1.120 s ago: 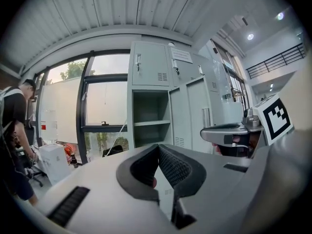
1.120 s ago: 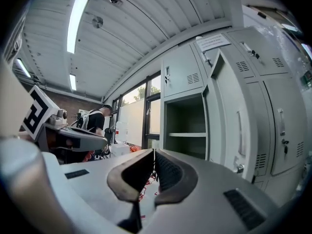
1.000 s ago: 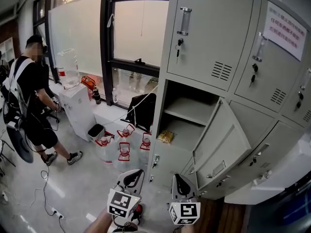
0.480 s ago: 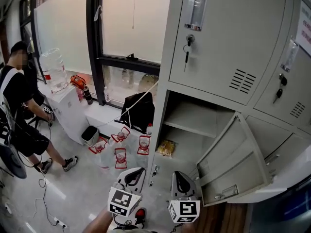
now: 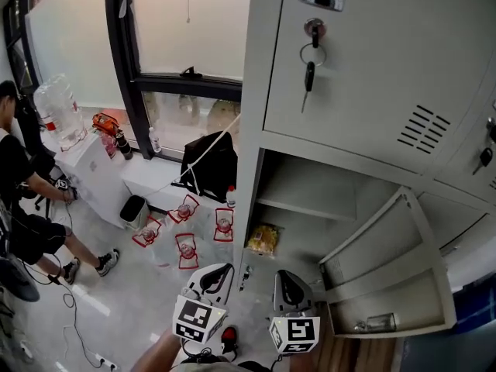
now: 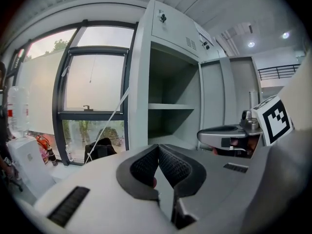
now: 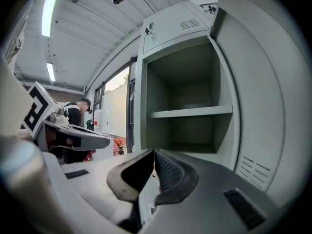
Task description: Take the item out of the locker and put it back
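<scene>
A yellow packet [image 5: 263, 239] lies on the floor of the open locker compartment [image 5: 310, 208], below its shelf [image 5: 298, 188]. The compartment's door [image 5: 387, 273] hangs open to the right. My left gripper [image 5: 215, 272] and right gripper [image 5: 284, 282] are side by side in front of the locker, short of the opening, both pointing at it. In the left gripper view the left gripper [image 6: 158, 147] has its pads meeting at the tips with nothing between them. The right gripper [image 7: 154, 152] is likewise shut and empty. The packet is hidden behind the jaws in both gripper views.
A key [image 5: 310, 72] hangs from the upper locker door. Left of the locker are water bottles on the floor [image 5: 186, 248], a black bag [image 5: 213, 169], a small bin [image 5: 133, 208], a white cabinet [image 5: 89, 169] with a water jug [image 5: 58, 103], and a person [image 5: 19, 192].
The view has closed in on the locker, which now fills more of the frame. Both grippers came forward with it, still shut and side by side.
</scene>
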### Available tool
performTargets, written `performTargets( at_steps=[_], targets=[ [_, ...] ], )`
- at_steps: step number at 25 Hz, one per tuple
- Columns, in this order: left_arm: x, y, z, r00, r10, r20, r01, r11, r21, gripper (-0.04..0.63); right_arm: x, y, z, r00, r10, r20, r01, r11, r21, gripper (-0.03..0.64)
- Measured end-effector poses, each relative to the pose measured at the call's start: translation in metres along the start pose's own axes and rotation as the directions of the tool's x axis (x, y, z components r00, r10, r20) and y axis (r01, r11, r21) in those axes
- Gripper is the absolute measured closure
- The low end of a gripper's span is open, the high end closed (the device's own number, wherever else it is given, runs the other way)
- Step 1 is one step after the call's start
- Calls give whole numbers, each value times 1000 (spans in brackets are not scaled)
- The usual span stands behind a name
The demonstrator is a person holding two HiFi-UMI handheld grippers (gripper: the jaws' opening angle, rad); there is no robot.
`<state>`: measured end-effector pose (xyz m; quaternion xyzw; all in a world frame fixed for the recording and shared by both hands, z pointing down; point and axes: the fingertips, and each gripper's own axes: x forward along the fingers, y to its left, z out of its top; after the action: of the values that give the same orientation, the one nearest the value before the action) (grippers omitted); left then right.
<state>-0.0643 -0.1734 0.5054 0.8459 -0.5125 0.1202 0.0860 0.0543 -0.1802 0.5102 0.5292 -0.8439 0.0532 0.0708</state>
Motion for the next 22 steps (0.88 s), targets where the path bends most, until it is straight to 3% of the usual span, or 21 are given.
performTargets(
  at_steps=[7, 11, 17, 22],
  targets=[
    [17, 16, -18, 999, -15, -40, 15, 1000, -16, 574, 28, 5, -22, 998, 2, -57, -3, 1000, -27, 594],
    [20, 24, -22, 999, -11, -46, 10, 1000, -22, 574, 41, 10, -30, 996, 10, -94, -18, 996, -90, 581],
    [23, 31, -23, 999, -13, -47, 11, 999, -33, 574, 68, 17, -50, 983, 10, -186, -62, 960, -274, 392],
    [25, 35, -26, 999, -12, -52, 10, 999, -40, 574, 90, 25, -62, 969, 10, -248, -119, 894, -432, 320]
  ],
)
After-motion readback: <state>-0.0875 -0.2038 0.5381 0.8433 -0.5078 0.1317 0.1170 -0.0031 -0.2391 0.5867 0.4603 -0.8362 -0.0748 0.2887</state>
